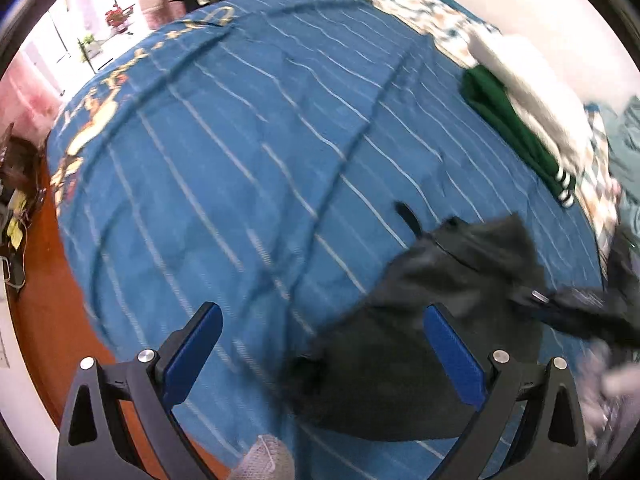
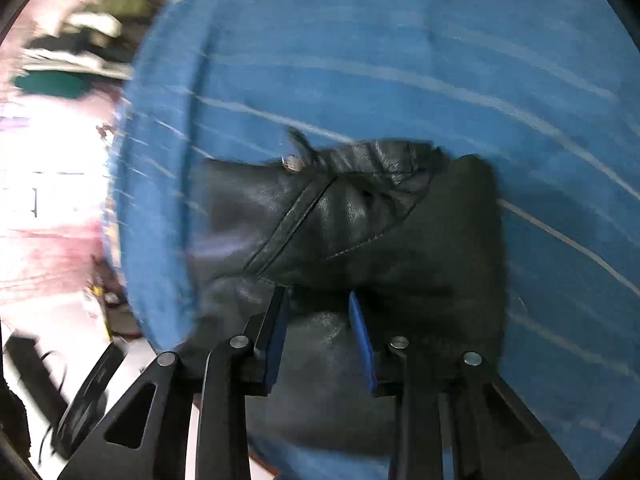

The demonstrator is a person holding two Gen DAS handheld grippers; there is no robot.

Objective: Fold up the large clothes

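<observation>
A black leather garment (image 2: 352,216) lies bunched on a blue striped bedspread (image 2: 400,60). My right gripper (image 2: 318,300) is shut on its near edge, a fold of leather pinched between the blue pads. In the left wrist view the same black garment (image 1: 440,280) lies at the lower right of the bedspread (image 1: 240,160). My left gripper (image 1: 322,316) is open and empty above the bed, its right finger (image 1: 452,344) over the garment's edge. Both views are blurred by motion.
A folded green garment (image 1: 516,128) and a white one (image 1: 528,84) lie at the far right of the bed, on a patterned sheet (image 1: 412,0). Orange-brown floor (image 1: 52,300) with clutter lies left of the bed. A window (image 1: 80,40) is beyond.
</observation>
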